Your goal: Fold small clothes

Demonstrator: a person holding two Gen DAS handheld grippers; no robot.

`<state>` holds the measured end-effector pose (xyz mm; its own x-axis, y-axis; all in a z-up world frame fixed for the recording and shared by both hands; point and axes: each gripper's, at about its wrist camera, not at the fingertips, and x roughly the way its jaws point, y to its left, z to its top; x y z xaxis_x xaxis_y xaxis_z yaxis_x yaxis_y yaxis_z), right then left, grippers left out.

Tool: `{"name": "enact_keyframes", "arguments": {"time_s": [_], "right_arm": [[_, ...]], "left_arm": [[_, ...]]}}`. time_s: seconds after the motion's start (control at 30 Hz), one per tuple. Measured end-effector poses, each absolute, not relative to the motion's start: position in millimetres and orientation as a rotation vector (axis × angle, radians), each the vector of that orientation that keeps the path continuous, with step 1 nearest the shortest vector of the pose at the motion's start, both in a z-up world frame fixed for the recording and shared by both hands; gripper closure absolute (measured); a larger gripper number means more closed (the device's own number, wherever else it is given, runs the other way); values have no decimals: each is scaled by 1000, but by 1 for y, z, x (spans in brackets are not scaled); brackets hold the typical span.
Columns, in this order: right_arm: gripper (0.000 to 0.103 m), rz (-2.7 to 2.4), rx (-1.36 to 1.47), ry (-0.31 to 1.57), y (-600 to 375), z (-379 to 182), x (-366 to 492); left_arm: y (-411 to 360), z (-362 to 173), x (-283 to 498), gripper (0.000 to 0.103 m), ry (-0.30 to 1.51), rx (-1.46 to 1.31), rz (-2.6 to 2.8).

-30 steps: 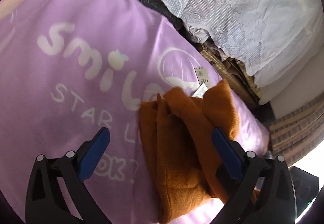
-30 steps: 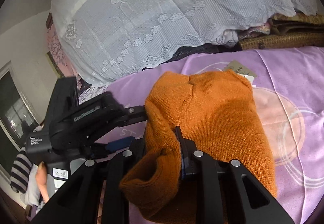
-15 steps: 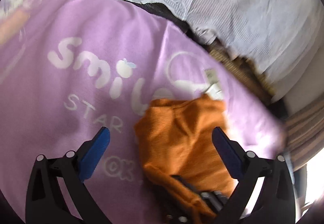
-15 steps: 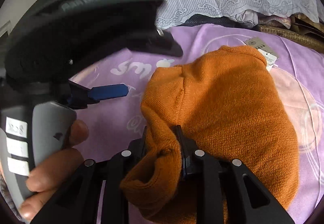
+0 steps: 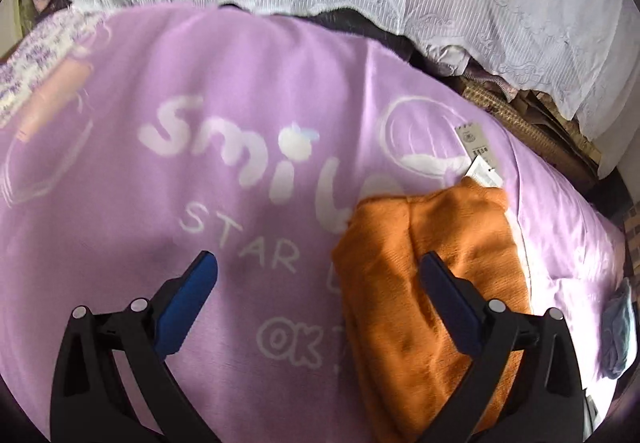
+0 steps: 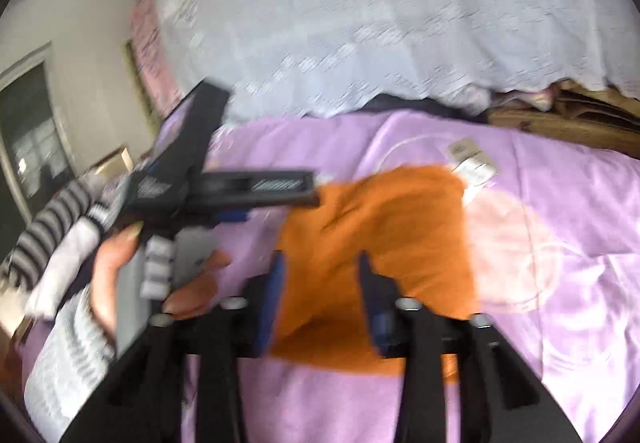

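Note:
A folded orange knit sweater (image 5: 432, 263) lies on the purple blanket (image 5: 240, 83), its paper tags (image 5: 476, 155) at the far end. My left gripper (image 5: 320, 291) hovers open and empty above the blanket, with its right finger over the sweater's near part. In the blurred right wrist view, my right gripper (image 6: 322, 295) sits at the sweater's near edge. Orange knit (image 6: 380, 227) fills the narrow gap between its pads, so it is shut on that edge. A hand (image 6: 116, 263) in a striped sleeve holds the left gripper's black body at the left.
A white lace cover (image 5: 480, 3) drapes over a heap behind the blanket. Brown woven things (image 5: 532, 127) lie at the right under it. A bluish cloth (image 5: 620, 335) sits at the blanket's right edge. A wall and dark window (image 6: 32, 131) stand on the left.
The sweater now lies flatter on the blanket. The right gripper has left the left wrist view. In the right wrist view, the left gripper has drawn back to the left.

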<state>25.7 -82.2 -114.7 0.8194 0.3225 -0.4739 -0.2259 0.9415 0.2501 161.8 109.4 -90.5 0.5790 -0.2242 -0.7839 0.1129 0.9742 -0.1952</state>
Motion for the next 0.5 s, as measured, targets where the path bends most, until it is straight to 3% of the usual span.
{"name": "enact_keyframes", "arguments": {"time_s": [0.17,0.37,0.5], "right_arm": [[82,332,88,779,-53,-166,51],[84,345,174,771,-69,-154,46],[83,266,221,659,-96,-129,40]], "left_arm": [[96,-128,176,4,1019,28,-91],[97,-110,162,5,939,26,-90],[101,-76,142,5,838,-53,-193]]}}
